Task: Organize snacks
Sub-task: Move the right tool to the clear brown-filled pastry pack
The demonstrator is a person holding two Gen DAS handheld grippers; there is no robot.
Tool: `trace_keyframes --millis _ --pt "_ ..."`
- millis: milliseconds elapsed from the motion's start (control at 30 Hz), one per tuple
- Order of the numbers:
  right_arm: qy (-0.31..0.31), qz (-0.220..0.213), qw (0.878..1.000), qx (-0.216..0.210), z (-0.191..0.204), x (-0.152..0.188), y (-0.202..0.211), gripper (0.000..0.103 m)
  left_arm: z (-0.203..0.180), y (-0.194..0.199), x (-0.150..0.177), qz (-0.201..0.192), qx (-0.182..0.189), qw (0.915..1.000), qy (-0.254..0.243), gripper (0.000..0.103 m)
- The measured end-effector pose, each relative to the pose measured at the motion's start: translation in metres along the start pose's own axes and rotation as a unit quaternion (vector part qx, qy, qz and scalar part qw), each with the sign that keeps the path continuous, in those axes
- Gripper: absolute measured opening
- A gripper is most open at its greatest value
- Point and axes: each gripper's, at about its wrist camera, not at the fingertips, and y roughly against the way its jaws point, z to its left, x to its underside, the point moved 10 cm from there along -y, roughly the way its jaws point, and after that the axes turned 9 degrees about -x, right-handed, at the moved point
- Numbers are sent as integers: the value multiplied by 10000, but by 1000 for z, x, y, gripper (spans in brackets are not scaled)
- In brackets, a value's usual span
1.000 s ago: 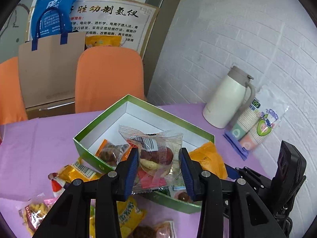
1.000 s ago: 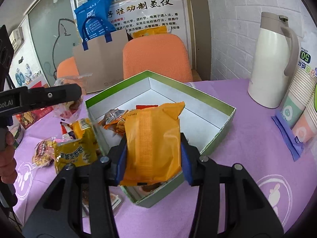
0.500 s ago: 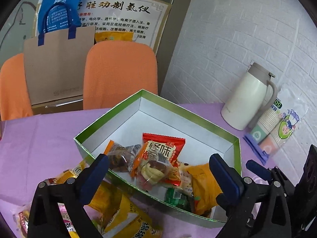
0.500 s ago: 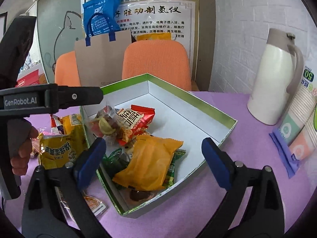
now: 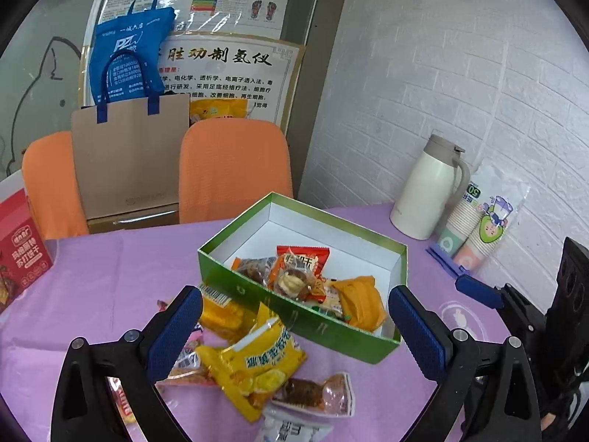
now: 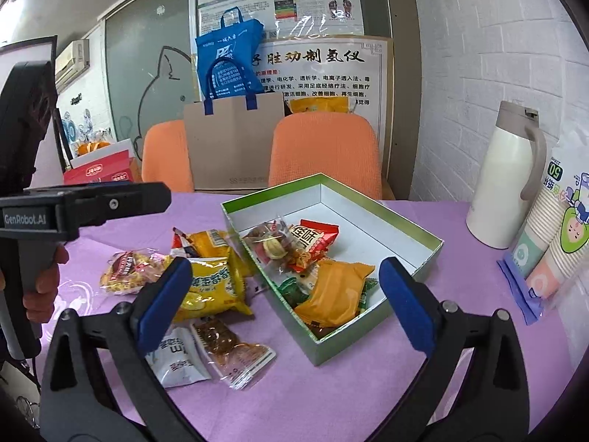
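Observation:
A green box with a white inside [image 5: 279, 307] [image 6: 360, 213] sits on the purple tablecloth. In it lie an orange packet [image 5: 359, 304] [image 6: 333, 296], a red packet [image 5: 303, 258] [image 6: 313, 237] and a clear packet of dried fruit [image 5: 291, 281] [image 6: 270, 246]. Left of the box several loose snacks are scattered, among them a yellow bag [image 5: 257, 364] [image 6: 210, 287] and a brown clear packet [image 5: 313, 392] [image 6: 228, 346]. My left gripper [image 5: 292, 316] hangs open and empty above the box's near wall. Open and empty too, my right gripper [image 6: 285, 283] is above the box's near corner.
A white thermos [image 5: 427, 188] [image 6: 504, 176] and a pack of paper cups [image 5: 478, 228] [image 6: 556, 235] stand at the right by the brick wall. Two orange chairs [image 5: 235, 169] and a paper bag [image 5: 129, 154] are behind the table. A red carton [image 5: 18, 254] stands far left.
Both grippers opened: the left let the clear dried-fruit packet fall into the box, the right let go of the orange packet there. Both then drew back and up from the box.

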Motion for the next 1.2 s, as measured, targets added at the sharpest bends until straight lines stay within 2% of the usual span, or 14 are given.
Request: trace_keyframes --millis 133,267,500,567,733,900,1000,1167,1200 --pt "-46 -17 9998 -171 14 15 19 102 8 23 35 162 113 9998 -35 103" --pt "-108 151 9994 -282 23 40 26 102 21 28 81 513 111 9986 92 103" --pt "-90 1009 9931 -596 30 91 -2 102 37 37 149 869 379 9945 453 102" --pt "-72 1139 9910 -705 34 96 -12 97 45 40 161 909 345 9936 569 102" --pt "-12 1432 9847 -990 46 100 -49 76 69 52 178 918 102 9934 683 103" --pt "80 1704 9788 -1133 51 96 -89 73 95 62 182 864 -105 9925 853 102" --pt "143 1876 9751 -1172 52 98 -109 67 107 64 184 872 -156 9911 998 102" --pt "103 2133 9690 -1239 51 108 -125 65 115 62 187 890 -145 9900 1087 102" --pt "93 2159 9685 -1234 50 109 -125 55 115 61 188 902 -143 9898 1093 102"
